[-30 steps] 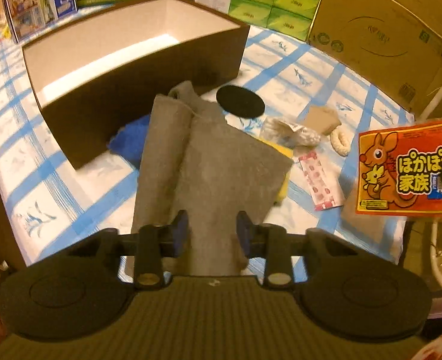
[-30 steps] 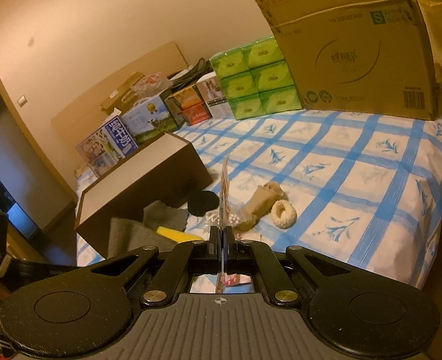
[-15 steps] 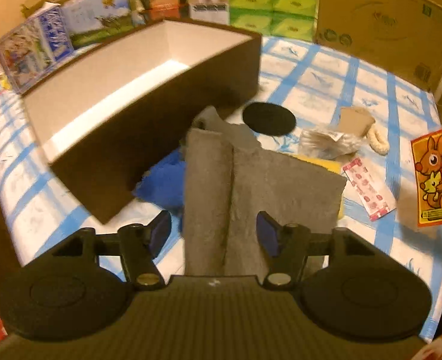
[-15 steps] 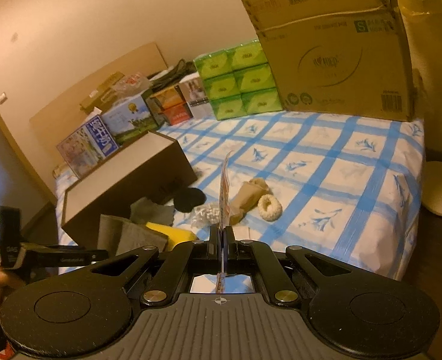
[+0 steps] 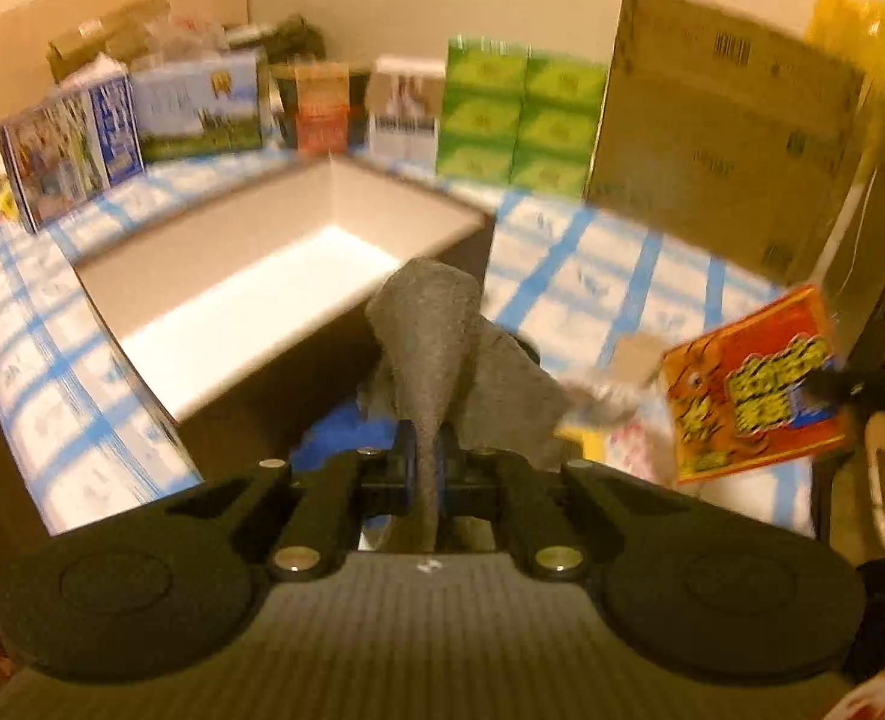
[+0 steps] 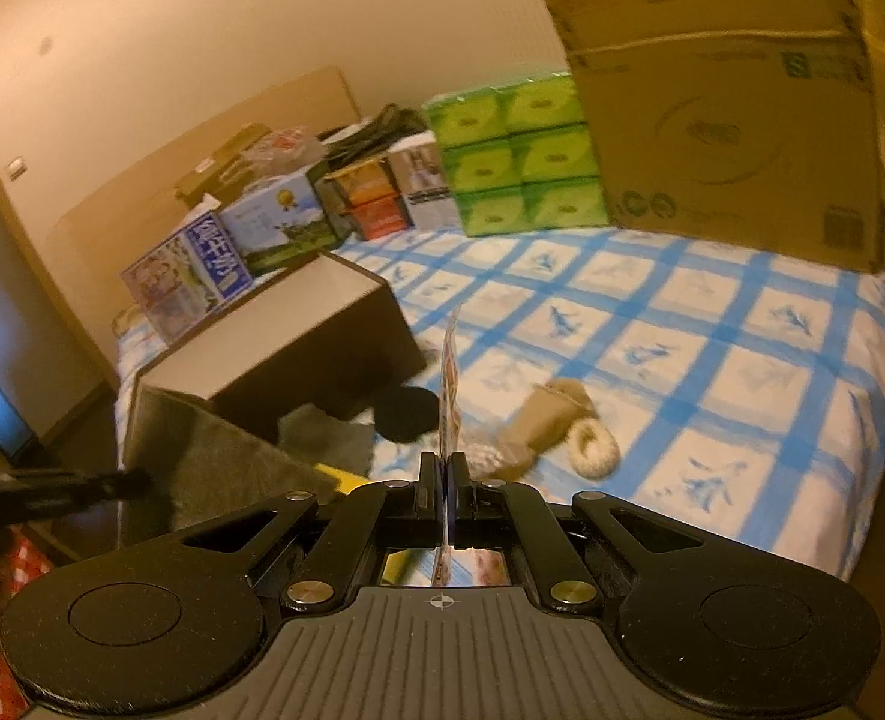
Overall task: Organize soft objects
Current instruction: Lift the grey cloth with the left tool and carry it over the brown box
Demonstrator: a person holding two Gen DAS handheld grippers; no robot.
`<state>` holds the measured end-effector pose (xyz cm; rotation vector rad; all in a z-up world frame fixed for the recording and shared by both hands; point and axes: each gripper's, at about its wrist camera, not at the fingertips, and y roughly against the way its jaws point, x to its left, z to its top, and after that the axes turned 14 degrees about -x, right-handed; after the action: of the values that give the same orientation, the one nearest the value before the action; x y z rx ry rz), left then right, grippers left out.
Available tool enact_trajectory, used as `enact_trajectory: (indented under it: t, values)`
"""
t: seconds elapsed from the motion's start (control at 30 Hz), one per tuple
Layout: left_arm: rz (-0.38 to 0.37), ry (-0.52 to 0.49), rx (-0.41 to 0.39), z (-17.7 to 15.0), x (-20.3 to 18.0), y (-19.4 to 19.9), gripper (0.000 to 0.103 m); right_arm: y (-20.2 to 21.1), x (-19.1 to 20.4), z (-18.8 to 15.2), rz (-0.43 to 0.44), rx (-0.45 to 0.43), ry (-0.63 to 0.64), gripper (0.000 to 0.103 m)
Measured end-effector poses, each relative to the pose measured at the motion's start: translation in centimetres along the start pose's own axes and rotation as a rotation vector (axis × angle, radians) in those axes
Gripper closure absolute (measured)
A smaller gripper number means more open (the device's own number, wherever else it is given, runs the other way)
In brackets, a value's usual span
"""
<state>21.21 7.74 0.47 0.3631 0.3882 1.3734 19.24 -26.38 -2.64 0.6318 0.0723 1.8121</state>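
Observation:
My left gripper (image 5: 423,462) is shut on a grey felt cloth (image 5: 442,342) and holds it lifted in front of the open dark box (image 5: 274,276) with a white inside. My right gripper (image 6: 446,474) is shut on an orange kangaroo packet (image 6: 451,384), seen edge-on; the same packet shows flat at the right of the left wrist view (image 5: 754,384). The grey cloth also hangs at the left of the right wrist view (image 6: 226,462). A blue soft item (image 5: 334,438) lies under the cloth.
On the blue checked bed sheet (image 6: 712,372) lie a black round pad (image 6: 403,414), a tan pouch (image 6: 538,420), a cream ring (image 6: 592,450) and a yellow item (image 6: 334,474). Green tissue packs (image 6: 520,162), a big cardboard box (image 6: 724,96) and printed boxes (image 6: 202,276) line the far side.
My left gripper has shut on the grey cloth and lifted it off the bed toward the dark box. My right gripper still holds the orange packet upright.

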Motion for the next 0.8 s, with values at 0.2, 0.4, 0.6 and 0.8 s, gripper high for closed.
enact_trajectory:
  t: [0.2, 0.4, 0.6, 0.8]
  values:
    - [0.038, -0.006, -0.11, 5.1, 1.0, 3.0, 0.098, -0.7, 1.2, 2.0, 0.054, -0.02, 0.031, 0.102]
    - [0.089, 0.006, -0.148, 8.6, 2.0, 2.3, 0.098, -2.2, 3.0, 4.8, 0.125, -0.046, 0.061, 0.102]
    - [0.14, 0.025, -0.158, 11.5, 3.3, -0.2, 0.098, -5.1, 6.3, 8.3, 0.225, -0.081, 0.102, 0.102]
    - [0.163, 0.042, -0.164, 14.0, 5.1, -3.4, 0.098, -9.5, 9.3, 11.2, 0.291, -0.109, 0.118, 0.102]
